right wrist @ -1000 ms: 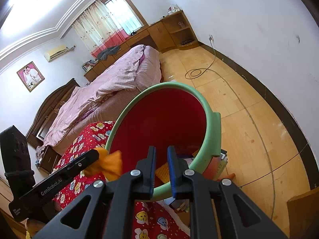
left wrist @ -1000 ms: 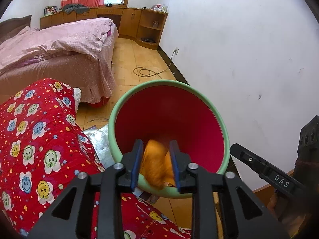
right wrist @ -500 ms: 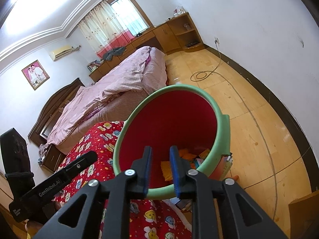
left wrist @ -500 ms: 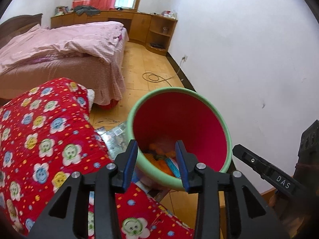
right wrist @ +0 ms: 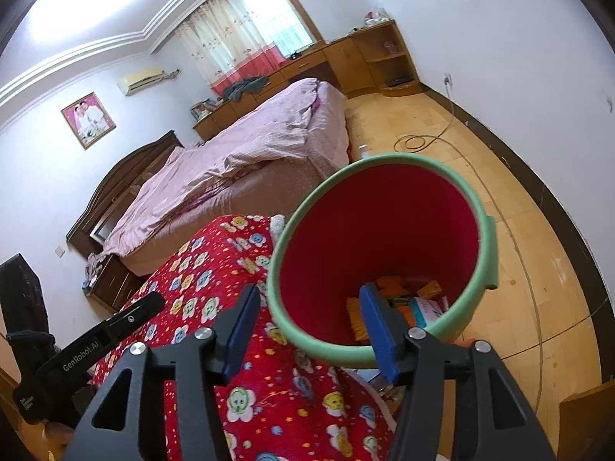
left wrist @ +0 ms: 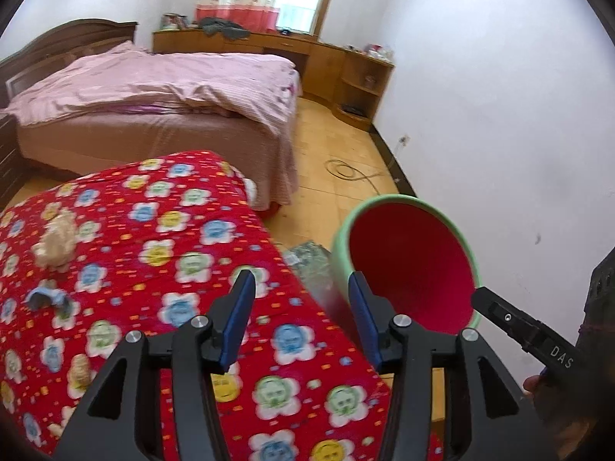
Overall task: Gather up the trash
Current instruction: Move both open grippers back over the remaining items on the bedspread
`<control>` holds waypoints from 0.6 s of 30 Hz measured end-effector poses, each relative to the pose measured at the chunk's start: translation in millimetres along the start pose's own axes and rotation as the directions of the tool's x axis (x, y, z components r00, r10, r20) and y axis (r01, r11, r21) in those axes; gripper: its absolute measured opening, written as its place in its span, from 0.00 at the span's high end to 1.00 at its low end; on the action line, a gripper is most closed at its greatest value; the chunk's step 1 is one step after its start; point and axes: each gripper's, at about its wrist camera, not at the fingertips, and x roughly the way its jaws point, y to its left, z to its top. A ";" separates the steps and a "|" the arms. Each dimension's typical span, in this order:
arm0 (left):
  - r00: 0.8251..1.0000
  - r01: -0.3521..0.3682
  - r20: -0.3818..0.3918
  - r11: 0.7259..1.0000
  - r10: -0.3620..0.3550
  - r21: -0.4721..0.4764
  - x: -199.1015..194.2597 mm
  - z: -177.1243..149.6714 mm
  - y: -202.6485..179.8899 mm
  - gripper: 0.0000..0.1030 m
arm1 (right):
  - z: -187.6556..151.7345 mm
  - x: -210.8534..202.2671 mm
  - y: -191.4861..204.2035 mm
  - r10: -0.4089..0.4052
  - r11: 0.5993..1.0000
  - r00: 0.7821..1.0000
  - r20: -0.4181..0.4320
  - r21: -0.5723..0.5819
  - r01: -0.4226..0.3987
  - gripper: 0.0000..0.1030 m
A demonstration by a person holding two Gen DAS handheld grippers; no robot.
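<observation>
A green bin with a red inside [left wrist: 407, 265] stands on the floor beside the red flowered cloth [left wrist: 153, 253]. In the right wrist view the bin [right wrist: 380, 230] holds orange scraps and wrappers [right wrist: 396, 296] at its bottom. My left gripper [left wrist: 301, 319] is open and empty, over the cloth's right edge, just left of the bin. My right gripper [right wrist: 311, 330] is open and empty, at the bin's near rim. On the cloth lie a beige crumpled wad [left wrist: 55, 244], a blue scrap [left wrist: 48, 297] and a small beige piece [left wrist: 78, 368].
A bed with a pink cover [left wrist: 153, 92] stands behind the cloth. Wooden cabinets [left wrist: 346, 73] line the far wall. A cable coil [left wrist: 346, 171] lies on the wood floor. A white wall [left wrist: 499, 115] is right of the bin. Papers [left wrist: 311, 265] lie beside the bin.
The left gripper let the orange piece fall into the bin, opened wide and swung left over the cloth. The right gripper opened from nearly shut.
</observation>
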 end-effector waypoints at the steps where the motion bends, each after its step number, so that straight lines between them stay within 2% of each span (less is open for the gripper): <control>1: 1.000 -0.009 0.003 1.000 0.009 -0.009 -2.8 -0.1 4.5 0.51 | -0.9 1.4 3.6 0.002 1.000 1.000 -0.004 -0.008 -0.002 0.43; 9: 0.995 -0.086 0.036 0.994 0.089 -0.069 -27.4 -3.4 44.1 0.51 | -1.4 13.3 45.1 0.029 0.995 0.999 -0.031 -0.096 -0.031 0.33; 18: 0.982 -0.165 0.069 0.975 0.177 -0.151 -54.8 -10.2 94.0 0.51 | -10.3 32.9 93.3 0.069 0.980 0.994 -0.085 -0.179 -0.084 0.30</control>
